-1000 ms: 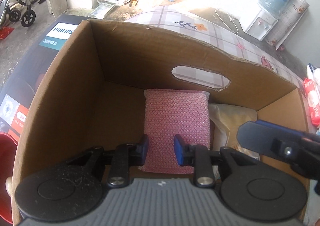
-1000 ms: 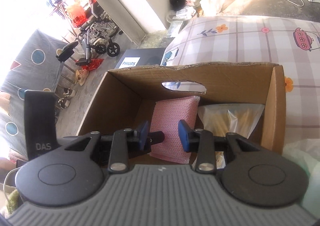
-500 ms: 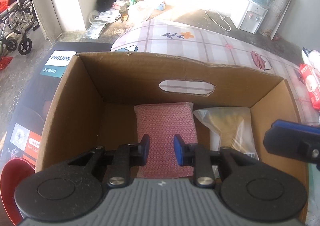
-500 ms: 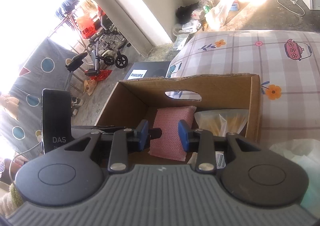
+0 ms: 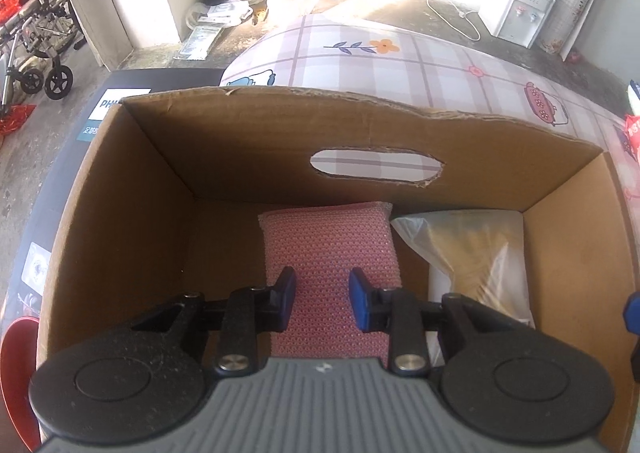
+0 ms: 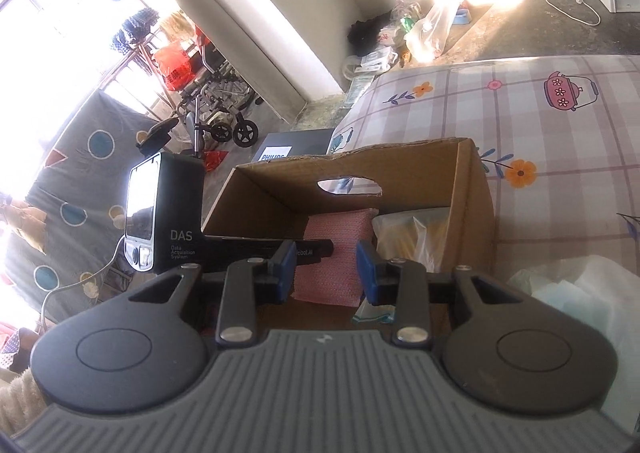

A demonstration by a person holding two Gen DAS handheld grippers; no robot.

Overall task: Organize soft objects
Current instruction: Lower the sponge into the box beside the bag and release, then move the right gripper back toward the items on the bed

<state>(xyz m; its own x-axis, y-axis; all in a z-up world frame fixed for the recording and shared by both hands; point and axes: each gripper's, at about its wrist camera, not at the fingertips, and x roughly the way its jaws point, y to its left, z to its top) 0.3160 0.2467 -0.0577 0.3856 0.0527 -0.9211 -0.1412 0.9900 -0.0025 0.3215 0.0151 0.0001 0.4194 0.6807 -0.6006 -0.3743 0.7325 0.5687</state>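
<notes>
An open cardboard box [image 5: 240,157] with a handle hole stands on the cloth-covered table. A pink mesh sponge [image 5: 326,241] lies flat on its floor, and a clear bag with a yellowish pad [image 5: 476,253] lies beside it on the right. My left gripper [image 5: 322,303] hovers over the sponge's near end, jaws a little apart with nothing between them. In the right wrist view the box [image 6: 470,205], sponge [image 6: 336,233] and bag [image 6: 416,237] lie further ahead. My right gripper [image 6: 326,273] stands back from the box, open and empty, with the left tool's black casing [image 6: 172,213] to its left.
The plaid flowered tablecloth [image 5: 400,61] stretches beyond the box. A black Philips carton [image 5: 100,121] and a red bowl [image 5: 16,365] sit to the left, and a white plastic bag [image 6: 580,285] to the right. A wheelchair [image 6: 216,113] and a water dispenser [image 5: 520,13] stand further off.
Both grippers have drawn back from the box, the right one further, so its finger has almost left the left wrist view. Sponge and bag have stayed put.
</notes>
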